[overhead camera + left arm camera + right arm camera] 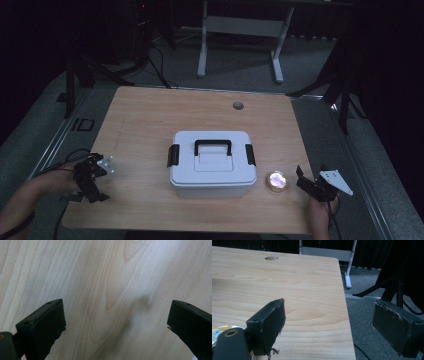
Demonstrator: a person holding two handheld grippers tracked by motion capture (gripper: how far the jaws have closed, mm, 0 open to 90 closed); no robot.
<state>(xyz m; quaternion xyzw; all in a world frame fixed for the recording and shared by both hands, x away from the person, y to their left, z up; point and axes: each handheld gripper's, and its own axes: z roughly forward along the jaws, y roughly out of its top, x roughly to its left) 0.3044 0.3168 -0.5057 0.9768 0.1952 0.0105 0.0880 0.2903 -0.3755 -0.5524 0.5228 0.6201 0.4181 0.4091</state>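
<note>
**Grey box in the middle, both grippers parked at the near corners**

Dark room all around, grey carpet, and a white-legged desk frame [240, 37] standing past the far edge of the wooden table [150, 115]. Black stand legs [345, 95] sit off the table's right side, and cables run over the floor at the far left.

So the landmark is the grey storage box [212, 162], sitting pretty much dead centre on the table, a bit toward the near edge. Lid's on, black carry handle [213, 146] lying flat on top, and a black latch on each short side, left [173, 155] and right [250, 154]. Well beyond the box, near the far edge, there's a round cable hole [238, 105] in the tabletop.

Left of the box, well apart from it and close to the near left corner, is the left gripper [97, 192], held by a forearm coming in from the bottom left. Its own view shows the fingers [42, 327] spread wide with bare wood grain between them, pinching nothing.

Right of the box, out by the near right edge, is the right gripper [302, 180]. Fingers [268, 327] spread wide there too, nothing between them, one over the wood and the other out over the carpet.

Smallest thing: a little round shiny disc [276, 181], just beside the box's near right corner, between the box and the right gripper. Can't tell what it is.
</note>
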